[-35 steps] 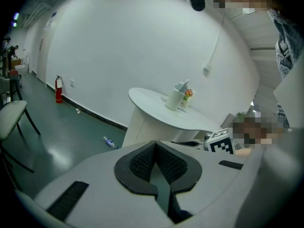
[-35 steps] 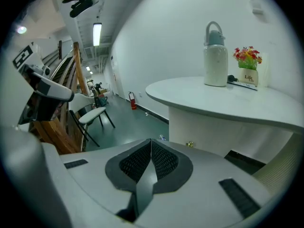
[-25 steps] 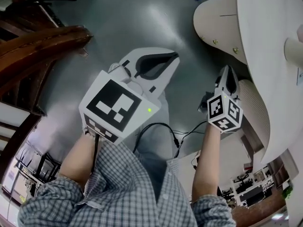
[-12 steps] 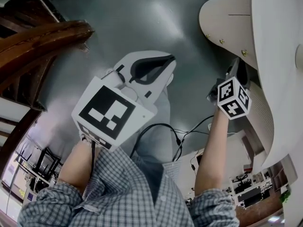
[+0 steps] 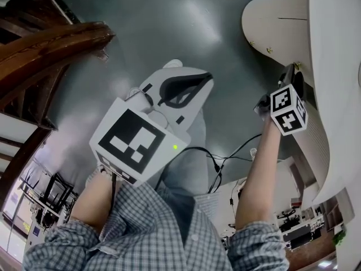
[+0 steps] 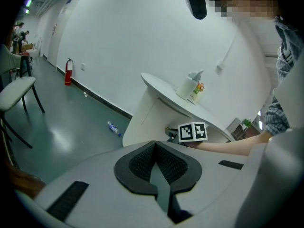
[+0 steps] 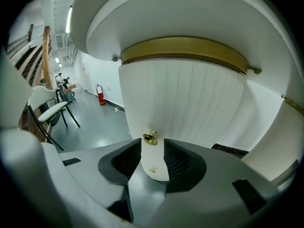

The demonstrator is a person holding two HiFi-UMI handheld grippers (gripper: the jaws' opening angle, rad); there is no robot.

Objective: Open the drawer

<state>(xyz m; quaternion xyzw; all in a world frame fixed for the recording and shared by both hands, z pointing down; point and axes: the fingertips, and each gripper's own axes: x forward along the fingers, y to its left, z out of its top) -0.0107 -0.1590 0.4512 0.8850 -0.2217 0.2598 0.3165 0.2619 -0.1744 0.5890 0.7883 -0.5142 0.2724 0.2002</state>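
Right arm (image 5: 256,179) stretched toward 1 o'clock, right tongs (image 7: 152,148) just opening, spread at brass knob (image 7: 150,138), left tongs (image 6: 155,147) pressed together

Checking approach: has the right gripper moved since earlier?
Yes, right gripper moved toward the white cabinet, head view; jaws just opened, brass knob between them.

White ribbed drawer (image 7: 190,108), brass knob (image 7: 150,138)
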